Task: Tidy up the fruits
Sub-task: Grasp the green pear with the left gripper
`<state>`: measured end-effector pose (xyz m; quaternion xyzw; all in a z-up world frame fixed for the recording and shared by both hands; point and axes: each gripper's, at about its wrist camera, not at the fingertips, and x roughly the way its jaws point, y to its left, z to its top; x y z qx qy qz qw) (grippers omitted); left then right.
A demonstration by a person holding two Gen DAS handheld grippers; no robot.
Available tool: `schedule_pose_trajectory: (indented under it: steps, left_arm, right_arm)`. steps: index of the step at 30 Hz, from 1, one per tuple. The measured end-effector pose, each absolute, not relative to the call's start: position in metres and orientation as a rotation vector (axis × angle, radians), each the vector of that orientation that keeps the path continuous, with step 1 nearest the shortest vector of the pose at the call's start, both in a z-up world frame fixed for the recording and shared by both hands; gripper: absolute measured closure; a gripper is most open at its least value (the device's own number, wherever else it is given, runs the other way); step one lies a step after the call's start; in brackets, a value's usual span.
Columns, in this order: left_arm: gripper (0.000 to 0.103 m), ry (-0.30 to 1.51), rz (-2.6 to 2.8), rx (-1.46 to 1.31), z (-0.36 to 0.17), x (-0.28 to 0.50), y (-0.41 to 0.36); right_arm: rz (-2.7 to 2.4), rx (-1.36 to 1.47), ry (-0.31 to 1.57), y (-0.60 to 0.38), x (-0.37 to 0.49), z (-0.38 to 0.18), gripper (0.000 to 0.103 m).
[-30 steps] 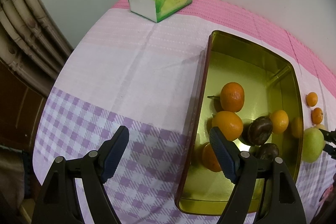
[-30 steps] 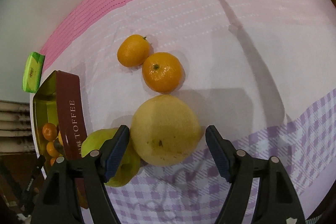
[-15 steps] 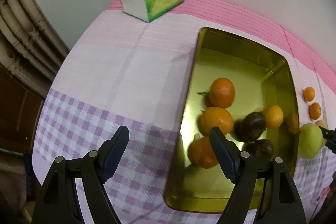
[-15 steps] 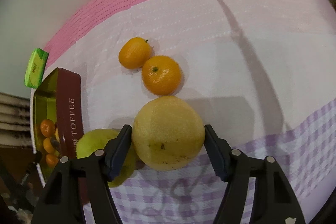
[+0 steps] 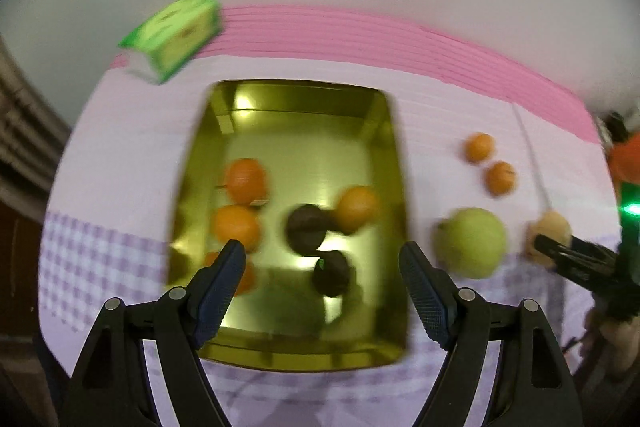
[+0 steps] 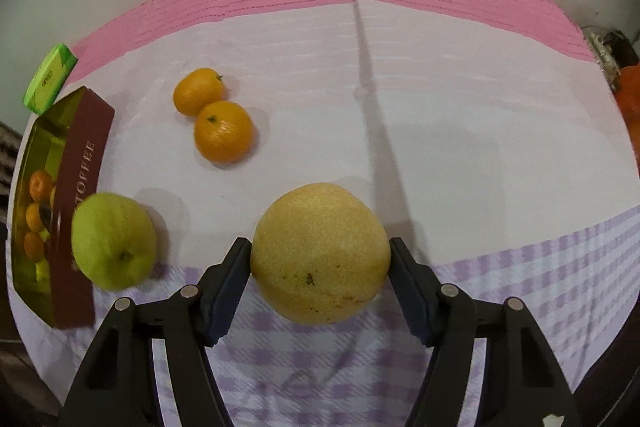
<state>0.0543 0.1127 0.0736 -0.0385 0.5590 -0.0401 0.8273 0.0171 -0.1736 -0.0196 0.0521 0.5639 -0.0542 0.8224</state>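
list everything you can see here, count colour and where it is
tin: one, gold inside, maroon outside, on the tablecloth, open
oranges in tin: at least four, orange, mostly along its left side
dark fruits: two, brown, middle of the tin
loose oranges: two, orange, touching each other on the white part of the cloth, right of the tin
green fruit: one, yellow-green, on the cloth right beside the tin's wall
yellow fruit: one, pale yellow, between the right claw's fingers
tissue pack: one, green, far edge of the table beyond the tin
tablecloth: one, white with pink band and lilac check
left claw: black, open, above the tin, holding nothing
right claw: black, closed on the yellow fruit
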Motion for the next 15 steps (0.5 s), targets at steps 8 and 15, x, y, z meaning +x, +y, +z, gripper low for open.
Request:
schedule_pose_trajectory:
  steps: [8, 15]
  left_arm:
    - [0.024, 1.288, -0.273, -0.102, 0.07, 0.069, 0.035]
    - [0.024, 1.347, -0.249, -0.139, 0.06, 0.088, 0.007]
  right_arm:
    - [-0.117, 0.137, 1.197, -0.195, 0.007, -0.022, 0.038]
    - [-0.095, 0.18, 1.178, -0.206, 0.001, -0.021, 0.038]
